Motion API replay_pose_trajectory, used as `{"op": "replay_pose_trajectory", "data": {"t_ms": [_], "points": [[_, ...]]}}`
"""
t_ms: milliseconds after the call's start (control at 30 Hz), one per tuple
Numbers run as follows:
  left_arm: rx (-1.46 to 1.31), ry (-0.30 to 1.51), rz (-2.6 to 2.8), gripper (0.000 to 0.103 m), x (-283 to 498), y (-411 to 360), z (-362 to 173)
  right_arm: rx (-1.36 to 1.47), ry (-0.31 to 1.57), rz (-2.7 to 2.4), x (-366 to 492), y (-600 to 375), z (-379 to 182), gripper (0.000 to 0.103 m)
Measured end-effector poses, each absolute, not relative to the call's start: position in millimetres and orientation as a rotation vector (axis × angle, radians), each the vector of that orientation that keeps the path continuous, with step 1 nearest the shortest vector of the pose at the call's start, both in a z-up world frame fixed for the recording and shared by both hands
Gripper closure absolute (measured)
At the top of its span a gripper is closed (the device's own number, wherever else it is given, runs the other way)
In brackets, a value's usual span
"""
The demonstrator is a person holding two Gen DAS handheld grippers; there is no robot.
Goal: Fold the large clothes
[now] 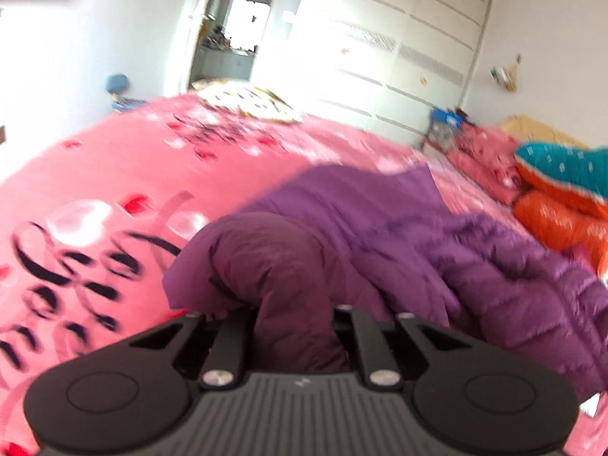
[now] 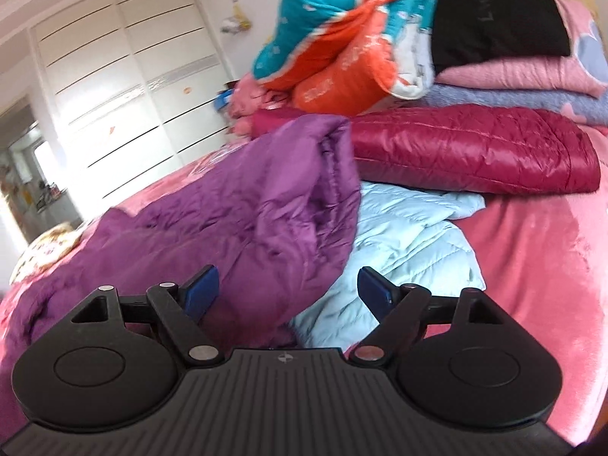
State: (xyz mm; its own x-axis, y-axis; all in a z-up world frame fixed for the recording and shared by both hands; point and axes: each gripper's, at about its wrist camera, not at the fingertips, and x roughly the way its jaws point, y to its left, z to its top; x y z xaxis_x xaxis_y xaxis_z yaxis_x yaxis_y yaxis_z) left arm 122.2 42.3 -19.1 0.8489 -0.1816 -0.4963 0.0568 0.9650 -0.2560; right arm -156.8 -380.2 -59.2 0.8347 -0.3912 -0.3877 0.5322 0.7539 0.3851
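The purple puffer coat (image 2: pixel 243 212) lay sprawled across the pink bed (image 1: pixel 114 174), partly over a light blue jacket (image 2: pixel 410 235). It looked light, squishy and slick, so I'd pinch a seam or hem. Left tongs (image 1: pixel 296 326) were clamped on a bunched bit of it, tips buried in fabric. Right tongs (image 2: pixel 288 288) sat apart, gripping nothing. Lots of blur.

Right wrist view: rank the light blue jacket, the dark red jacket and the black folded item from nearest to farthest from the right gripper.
1. Light blue jacket: just ahead of the open right gripper, partly under the purple jacket.
2. Dark red jacket: folded, behind the blue one.
3. Black folded item: farthest, atop the stacked blankets at the upper right.
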Motion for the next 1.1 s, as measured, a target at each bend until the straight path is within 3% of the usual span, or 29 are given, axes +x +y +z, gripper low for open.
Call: {"op": "replay_pose_trajectory", "data": {"t_ms": [300, 700, 833, 1100], "points": [[-0.29, 0.415, 0.059, 0.093, 78, 153, 41, 0.418, 0.392, -0.247, -175, -335, -55, 0.003], [-0.384, 0.413, 0.144, 0.093, 49, 211, 39, 0.334, 0.617, 0.042, -154, -285, -74, 0.0], [-0.43, 0.393, 0.158, 0.092, 47, 229, 43, 0.131, 0.63, 0.051, -148, -252, -78, 0.0], [-0.45, 0.331, 0.207, 0.092, 47, 276, 62, 0.058, 0.6, -0.144, -114, -247, -89, 0.0]]}}
